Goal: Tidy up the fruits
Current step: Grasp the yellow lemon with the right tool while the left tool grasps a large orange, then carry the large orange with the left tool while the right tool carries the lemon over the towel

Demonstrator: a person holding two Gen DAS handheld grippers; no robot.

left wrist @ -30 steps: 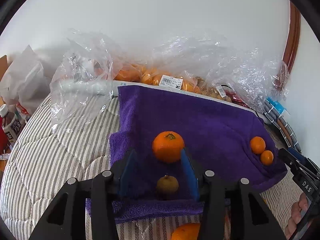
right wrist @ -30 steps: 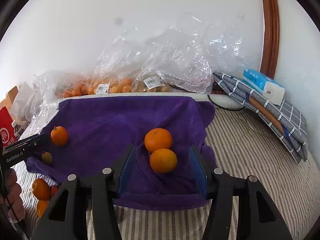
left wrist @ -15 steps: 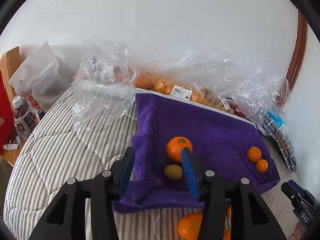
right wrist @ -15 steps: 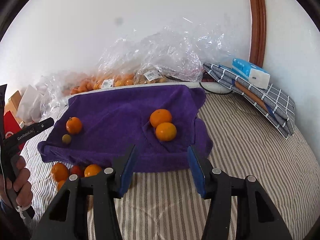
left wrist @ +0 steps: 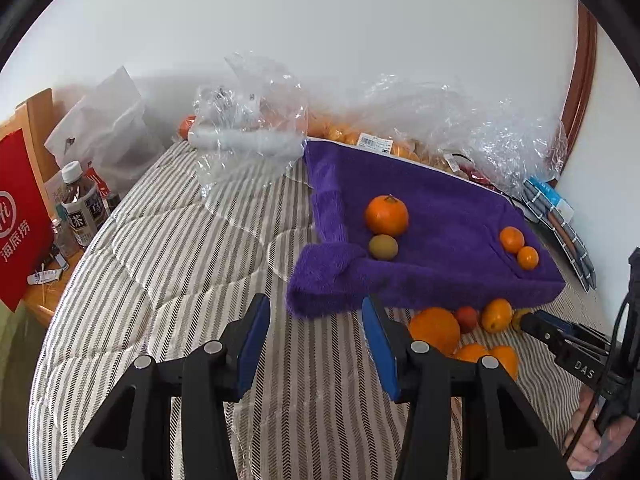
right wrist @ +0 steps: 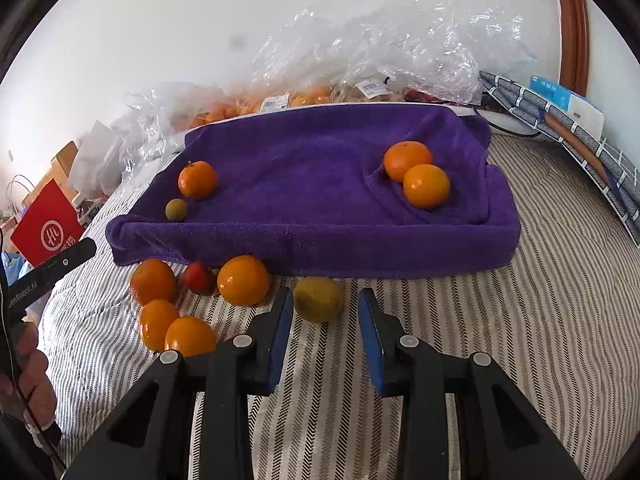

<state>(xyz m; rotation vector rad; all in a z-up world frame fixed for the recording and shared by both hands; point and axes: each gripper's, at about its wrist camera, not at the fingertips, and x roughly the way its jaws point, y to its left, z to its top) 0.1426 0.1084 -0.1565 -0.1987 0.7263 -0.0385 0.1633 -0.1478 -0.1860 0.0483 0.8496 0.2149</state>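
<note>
A purple towel-covered tray (right wrist: 360, 240) (left wrist: 440, 280) lies on the striped bed. On it sit an orange (right wrist: 197, 179) (left wrist: 386, 215) with a small brown-green fruit (right wrist: 176, 210) (left wrist: 383, 246) at the left, and two oranges (right wrist: 426, 185) (left wrist: 511, 239) at the right. Several loose oranges (right wrist: 243, 280) (left wrist: 434, 330) and a red fruit (right wrist: 198, 278) lie on the bed before the tray. My right gripper (right wrist: 325, 312) is open, with a yellow-green fruit (right wrist: 318, 299) just beyond its fingertips. My left gripper (left wrist: 316, 320) is open and empty, short of the tray's left corner.
Clear plastic bags (right wrist: 400, 48) (left wrist: 248, 128) with oranges line the wall behind the tray. A folded checked cloth (right wrist: 580, 136) and a blue box lie at the right. A red bag (left wrist: 20, 220) and a bottle (left wrist: 80, 208) stand on a side table at the left.
Both grippers have pulled back and away from the tray. The fruits that were between their fingers stay on the towel. The loose fruits on the bed have come into view.
</note>
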